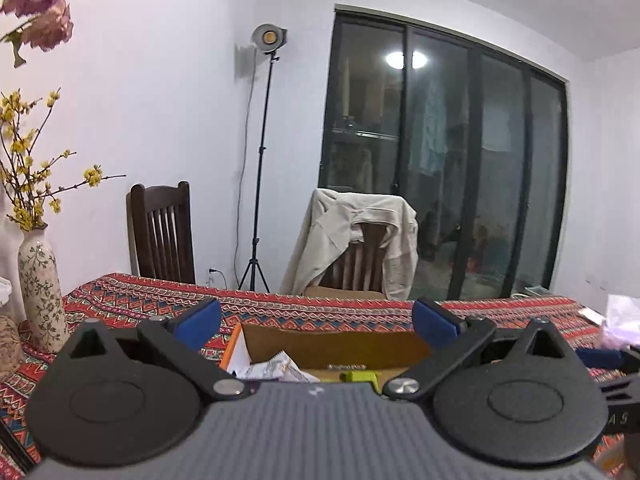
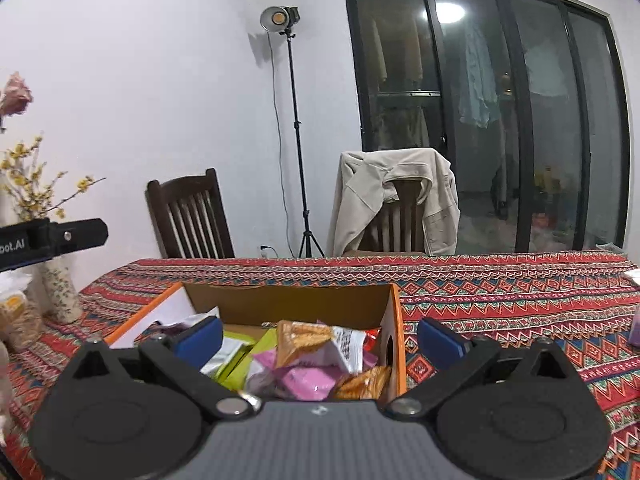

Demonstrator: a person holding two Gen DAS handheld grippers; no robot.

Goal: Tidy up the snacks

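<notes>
An open cardboard box point(image 2: 304, 300) with orange edges sits on the patterned tablecloth. It holds several snack packets: an orange cracker packet point(image 2: 306, 338), pink packets point(image 2: 308, 380) and green ones point(image 2: 240, 360). My right gripper point(image 2: 320, 338) is open and empty, just above the box's near side. In the left wrist view the same box point(image 1: 336, 338) shows between the fingers, with a white packet point(image 1: 272, 368) and a green one point(image 1: 360, 376) inside. My left gripper point(image 1: 316, 320) is open and empty above the box. Its body also shows in the right wrist view point(image 2: 52, 236) at far left.
A floral vase point(image 1: 40, 280) with yellow blossoms stands at the table's left. Two wooden chairs point(image 2: 188, 216) stand behind the table, one draped with a beige jacket point(image 2: 396, 196). A light stand point(image 2: 296, 132) and dark glass doors are beyond. A purple item point(image 2: 634, 328) lies at right.
</notes>
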